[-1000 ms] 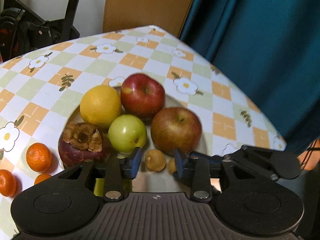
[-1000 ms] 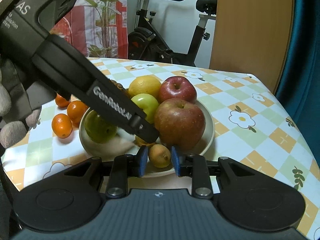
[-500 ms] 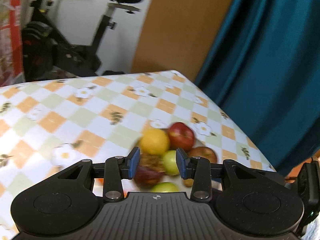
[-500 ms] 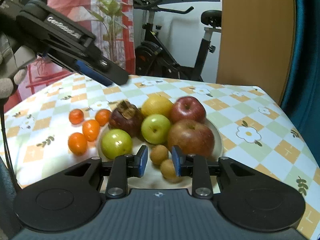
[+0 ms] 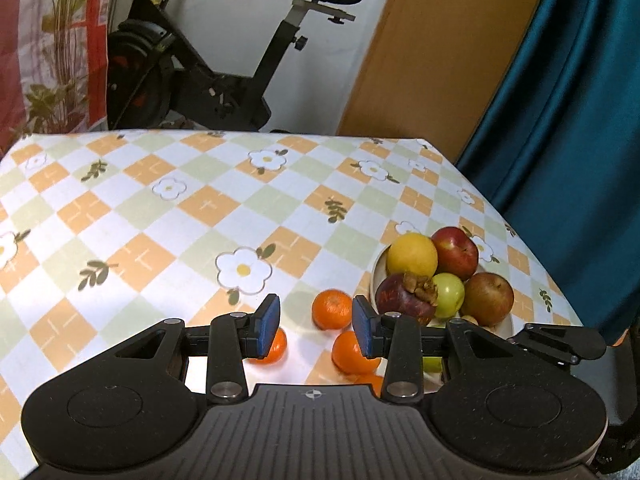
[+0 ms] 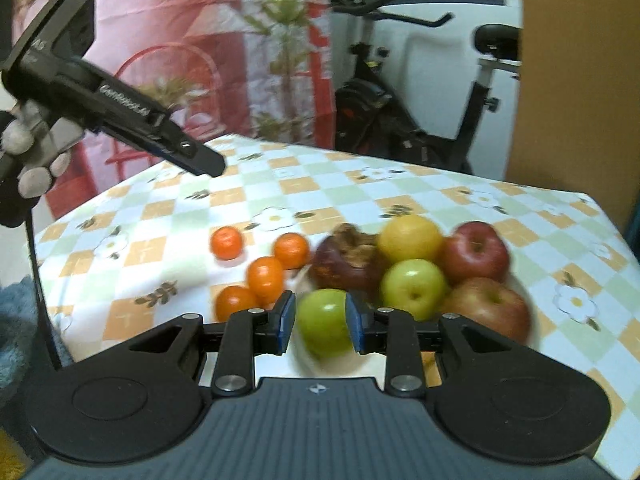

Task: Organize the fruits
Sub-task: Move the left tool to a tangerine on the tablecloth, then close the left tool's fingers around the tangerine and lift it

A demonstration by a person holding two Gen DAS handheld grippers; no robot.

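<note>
A white plate [image 6: 524, 292] holds a yellow orange [image 6: 410, 238], red apples [image 6: 474, 252], green apples [image 6: 412, 288] and a dark mangosteen [image 6: 348, 258]. Several small tangerines [image 6: 266, 276] lie on the cloth to its left. My right gripper [image 6: 322, 322] is open and raised above the table; a green apple [image 6: 326, 322] shows between its pads, and I cannot tell if they touch. My left gripper [image 5: 316, 324] is open and empty, high above the tangerines [image 5: 332, 308]. It also shows in the right wrist view [image 6: 200, 164], held aloft at the left.
The table has a checkered flower cloth [image 5: 168, 208]. An exercise bike [image 5: 224, 76] stands behind its far edge. A teal curtain [image 5: 580, 120] hangs at the right and a wooden panel [image 5: 432, 52] beside it. The table's right edge is close to the plate [image 5: 378, 268].
Both grippers have risen and pulled back from the plate. The left one swung left over the tangerines. The right one now frames the front green apple instead of the small brown fruits.
</note>
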